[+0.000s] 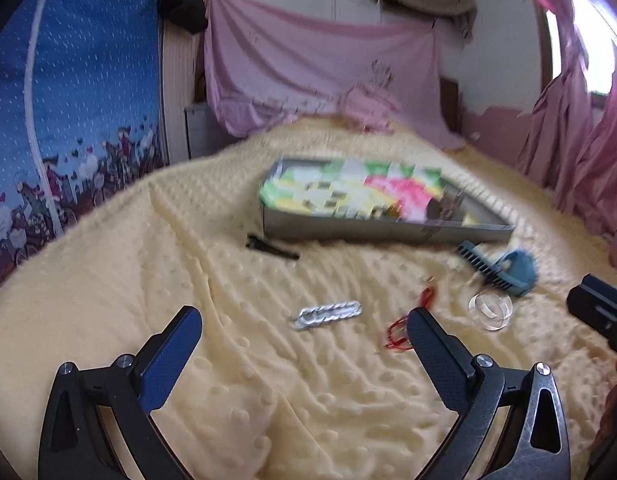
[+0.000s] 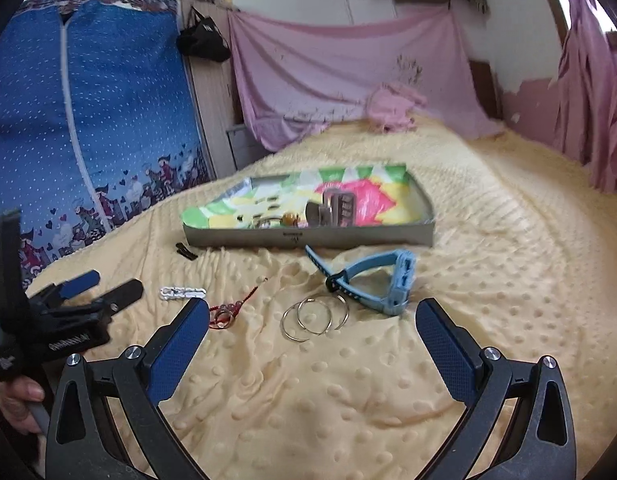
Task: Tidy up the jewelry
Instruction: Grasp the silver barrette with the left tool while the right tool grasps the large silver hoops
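Note:
A shallow grey tray [image 2: 308, 237] lined with bright paper lies on the yellow dotted blanket and holds several small pieces. In front of it lie a black hair clip [image 1: 271, 249], a silver clip [image 1: 327, 314], a red beaded bracelet [image 2: 227, 312], thin silver bangles [image 2: 314, 316] and a blue watch [image 2: 382, 280]. My left gripper [image 1: 304, 330] hovers open above the blanket, the silver clip just beyond its tips and the red bracelet [image 1: 400, 330] by its right finger. My right gripper [image 2: 312, 320] is open too, low over the bangles. Both hold nothing.
A blue patterned fabric wardrobe [image 2: 100, 120] stands at the left. Pink cloth [image 2: 348, 76] hangs behind the bed, and pink curtains [image 1: 580, 140] at the right. The yellow blanket [image 2: 508, 240] stretches bare to the right. A hand [image 2: 16, 400] holds the left tool.

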A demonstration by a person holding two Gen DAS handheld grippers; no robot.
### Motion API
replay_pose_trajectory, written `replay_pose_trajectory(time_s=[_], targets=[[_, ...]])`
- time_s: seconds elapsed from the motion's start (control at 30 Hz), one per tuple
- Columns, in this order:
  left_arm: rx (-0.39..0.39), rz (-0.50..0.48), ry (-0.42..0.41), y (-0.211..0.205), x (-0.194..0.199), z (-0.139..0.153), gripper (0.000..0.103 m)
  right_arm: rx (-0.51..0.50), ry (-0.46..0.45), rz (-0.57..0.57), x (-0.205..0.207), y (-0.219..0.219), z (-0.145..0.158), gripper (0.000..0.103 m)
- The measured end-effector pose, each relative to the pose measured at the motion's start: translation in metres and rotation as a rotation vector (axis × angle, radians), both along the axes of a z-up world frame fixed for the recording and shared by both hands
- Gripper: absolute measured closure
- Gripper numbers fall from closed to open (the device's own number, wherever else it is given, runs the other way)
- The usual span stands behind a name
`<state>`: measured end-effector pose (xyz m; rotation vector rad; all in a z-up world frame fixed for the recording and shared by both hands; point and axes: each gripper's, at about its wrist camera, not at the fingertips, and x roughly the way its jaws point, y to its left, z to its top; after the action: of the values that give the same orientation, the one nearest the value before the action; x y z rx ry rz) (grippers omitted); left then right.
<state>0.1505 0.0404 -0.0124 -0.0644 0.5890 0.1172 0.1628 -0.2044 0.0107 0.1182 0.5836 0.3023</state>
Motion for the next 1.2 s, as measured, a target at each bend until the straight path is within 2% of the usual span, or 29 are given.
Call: replay_pose_trajectory(time_s=[0.13, 0.2, 0.27, 0.33, 0.5, 0.63, 0.73, 0.83, 0.9, 1.03, 1.2], targets=[[-0.017, -0.006, 0.048, 0.003, 0.016, -0.013, 0.0, 0.015, 0.067, 0.021, 0.024, 0.004, -0.016, 0.003], [-0.023, -0.022, 0.06, 0.002, 0.022, -0.017, 0.004, 0.02, 0.099, 0.036, 0.034, 0.008, -0.024, 0.012], [-0.025, -0.037, 0.076, 0.001, 0.027, -0.02, 0.013, 0.019, 0.131, 0.051, 0.041, 0.012, -0.032, 0.03], [-0.032, -0.042, 0.101, 0.002, 0.035, -0.024, 0.026, 0.017, 0.163, 0.074, 0.047, 0.018, -0.04, 0.032], [-0.069, -0.042, 0.125, 0.01, 0.048, -0.03, 0.031, 0.012, 0.189, 0.105, 0.054, 0.027, -0.051, 0.037], [-0.062, -0.07, 0.128, 0.006, 0.048, -0.033, 0.041, 0.017, 0.199, 0.113, 0.062, 0.031, -0.057, 0.044], [-0.061, -0.102, 0.128, 0.002, 0.047, -0.033, 0.057, 0.021, 0.203, 0.121, 0.064, 0.031, -0.059, 0.047], [-0.068, -0.125, 0.139, 0.0, 0.048, -0.034, 0.069, 0.019, 0.203, 0.127, 0.064, 0.032, -0.06, 0.053], [-0.087, -0.15, 0.146, -0.001, 0.046, -0.035, 0.075, 0.016, 0.203, 0.13, 0.063, 0.032, -0.06, 0.053], [-0.105, -0.194, 0.171, -0.007, 0.044, -0.04, 0.083, 0.011, 0.2, 0.134, 0.062, 0.033, -0.06, 0.054], [-0.097, -0.206, 0.179, -0.011, 0.047, -0.042, 0.086, 0.001, 0.199, 0.135, 0.061, 0.034, -0.06, 0.059]])
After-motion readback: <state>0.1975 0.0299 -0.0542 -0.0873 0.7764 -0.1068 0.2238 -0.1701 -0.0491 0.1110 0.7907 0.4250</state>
